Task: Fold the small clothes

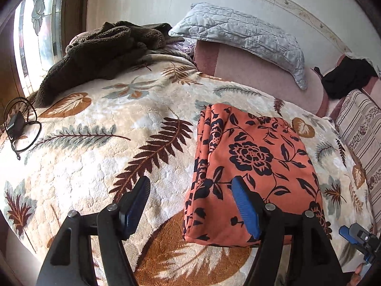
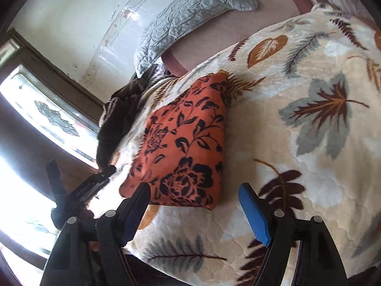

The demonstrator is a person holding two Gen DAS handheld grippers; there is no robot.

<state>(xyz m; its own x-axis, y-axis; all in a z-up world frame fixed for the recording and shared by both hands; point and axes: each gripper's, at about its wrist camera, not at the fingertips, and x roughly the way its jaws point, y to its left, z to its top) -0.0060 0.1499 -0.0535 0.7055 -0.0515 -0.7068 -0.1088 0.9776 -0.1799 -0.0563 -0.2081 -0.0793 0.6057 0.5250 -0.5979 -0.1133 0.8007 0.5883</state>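
While both grippers hang wide and empty, the folded orange floral garment (image 1: 252,171) lies on the leaf-print blanket (image 1: 95,157).
From the left gripper (image 1: 191,187) it is found just ahead-right, long axis running away; from the right gripper (image 2: 194,194), ahead-left and equally near.

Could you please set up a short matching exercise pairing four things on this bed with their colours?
Things:
1. folded floral garment
2. fluffy blanket heap
3. quilted pillow
4. charger with cable

Colours:
A. pale grey-blue
B. black
C. orange with dark flowers
D. dark brown

Pairs: 1-C, 2-D, 3-A, 4-B
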